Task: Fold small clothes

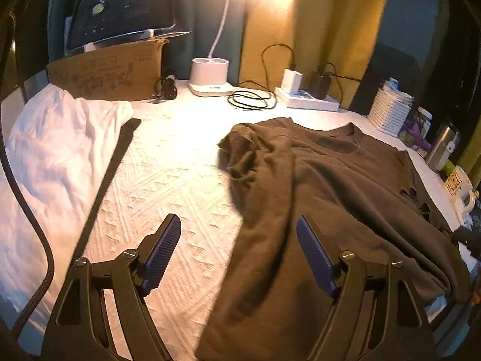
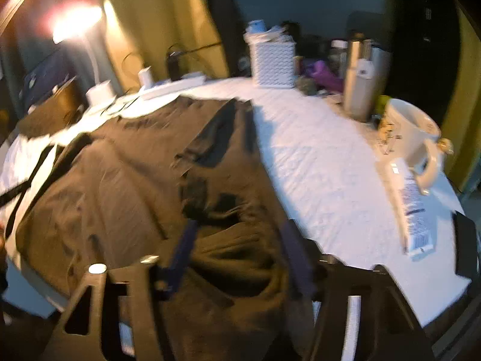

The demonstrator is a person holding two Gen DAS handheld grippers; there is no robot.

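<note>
**Left tool over the shirt's edge**

The left tool (image 1: 239, 255) hung with its jaws apart, nothing between the blue pads (image 1: 163, 252). One finger was above the white textured worktop (image 1: 168, 162), the other above the brown shirt (image 1: 324, 186), which lay spread out with a rumpled sleeve. A white garment (image 1: 51, 150) lay well apart, near a cardboard box (image 1: 105, 72) and a lamp base (image 1: 209, 76).

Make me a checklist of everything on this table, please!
Surface: white textured tablecloth, lit by a lamp.
Job's things: brown shirt spread out, one sleeve bunched; white garment crumpled at the left.
Clutter: cardboard box, white lamp base, white basket, steel flask, white mug.
Grippers: left gripper jaws wide, nothing between; right gripper jaws around a shirt fold, blurred.
Cables: black cord coiled by the power strip.
Surroundings: yellow curtain.
</note>
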